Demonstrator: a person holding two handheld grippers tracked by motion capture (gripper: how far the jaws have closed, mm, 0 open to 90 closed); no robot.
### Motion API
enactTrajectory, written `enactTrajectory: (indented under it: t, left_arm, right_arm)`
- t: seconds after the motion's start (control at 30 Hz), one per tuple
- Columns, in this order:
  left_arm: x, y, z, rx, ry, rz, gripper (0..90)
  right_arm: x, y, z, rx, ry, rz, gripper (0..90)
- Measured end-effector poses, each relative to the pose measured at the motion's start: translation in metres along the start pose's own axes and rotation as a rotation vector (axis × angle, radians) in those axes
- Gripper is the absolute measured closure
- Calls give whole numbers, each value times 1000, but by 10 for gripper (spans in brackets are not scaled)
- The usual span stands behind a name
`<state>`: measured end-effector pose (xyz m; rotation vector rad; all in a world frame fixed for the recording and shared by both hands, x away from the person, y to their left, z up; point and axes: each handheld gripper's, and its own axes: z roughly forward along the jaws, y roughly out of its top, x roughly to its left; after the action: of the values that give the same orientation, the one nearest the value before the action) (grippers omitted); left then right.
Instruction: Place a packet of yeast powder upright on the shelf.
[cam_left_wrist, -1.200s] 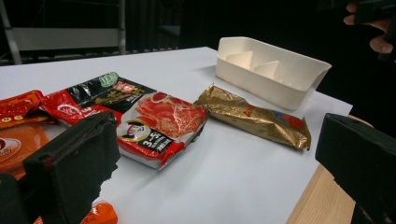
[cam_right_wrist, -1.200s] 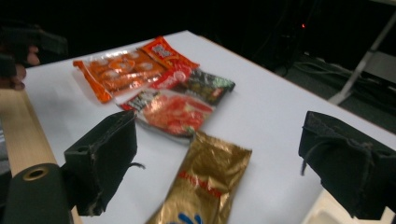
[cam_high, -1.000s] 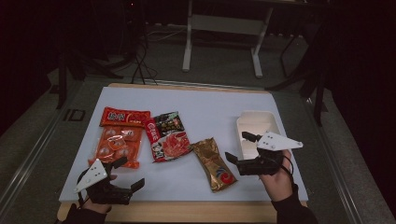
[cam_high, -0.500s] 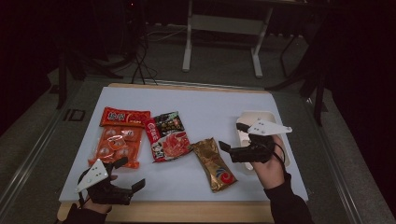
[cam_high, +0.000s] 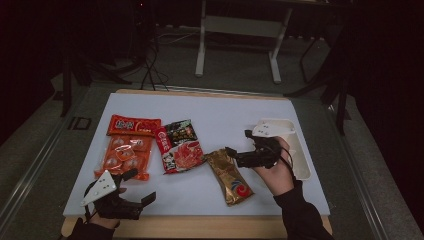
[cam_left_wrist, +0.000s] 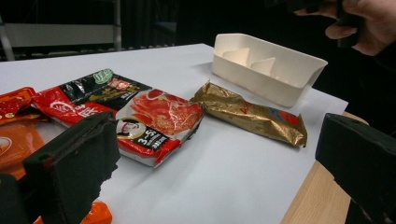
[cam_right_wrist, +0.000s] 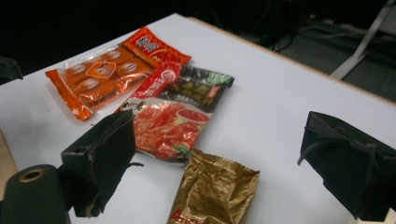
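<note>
A gold snack packet (cam_high: 230, 175) lies on the white table mat, left of a white divided tray (cam_high: 299, 155). My right gripper (cam_high: 237, 141) hovers open just above the packet's far end, its jaws pointing left. In the right gripper view the gold packet (cam_right_wrist: 215, 196) sits low between the jaws, which are wide apart. My left gripper (cam_high: 142, 186) rests open at the front left edge of the mat, holding nothing. The left gripper view shows the gold packet (cam_left_wrist: 252, 116) and the tray (cam_left_wrist: 271, 70) beyond its jaws.
A red and black packet (cam_high: 180, 147) lies beside the gold one. An orange multi-pack (cam_high: 125, 155) and a red packet (cam_high: 134, 125) lie at the left. The wooden table edge (cam_high: 200, 227) runs along the front. Dark floor and a stand's legs lie behind.
My right gripper has moved left and forward, from beside the white tray to above the gold packet's far end. The left gripper has stayed put.
</note>
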<state>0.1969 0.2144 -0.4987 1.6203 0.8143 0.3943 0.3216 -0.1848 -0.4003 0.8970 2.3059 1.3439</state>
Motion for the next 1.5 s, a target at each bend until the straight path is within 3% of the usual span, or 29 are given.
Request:
enactTrajectory:
  t: [0.13, 0.33, 0.8, 1.1, 1.13, 1.23, 1.33, 1.5]
  left_arm:
    - [1, 0, 0, 1, -2, -2, 0]
    - [0, 0, 0, 3, -5, -2, 0]
    - [0, 0, 0, 9, -11, 0, 0]
    - [0, -1, 1, 16, -13, 2, 0]
    - [0, -1, 2, 22, -13, 5, 0]
    - [0, -1, 2, 21, -14, 3, 0]
    - [0, -1, 2, 24, -13, 1, 0]
    - [0, -1, 2, 26, -17, 2, 0]
  right_arm:
    - [-1, -2, 14, 46, 15, 19, 101]
    - [-5, -8, 35, 100, -5, 49, 126]
    - [-13, -24, 82, 248, -63, 138, 211]
    - [-20, -35, 100, 321, -109, 163, 231]
    - [-23, -39, 107, 340, -107, 184, 253]
    - [-25, -42, 112, 361, -139, 171, 283]
    - [-28, -45, 117, 376, -121, 219, 305]
    - [-27, -49, 126, 415, -132, 199, 376]
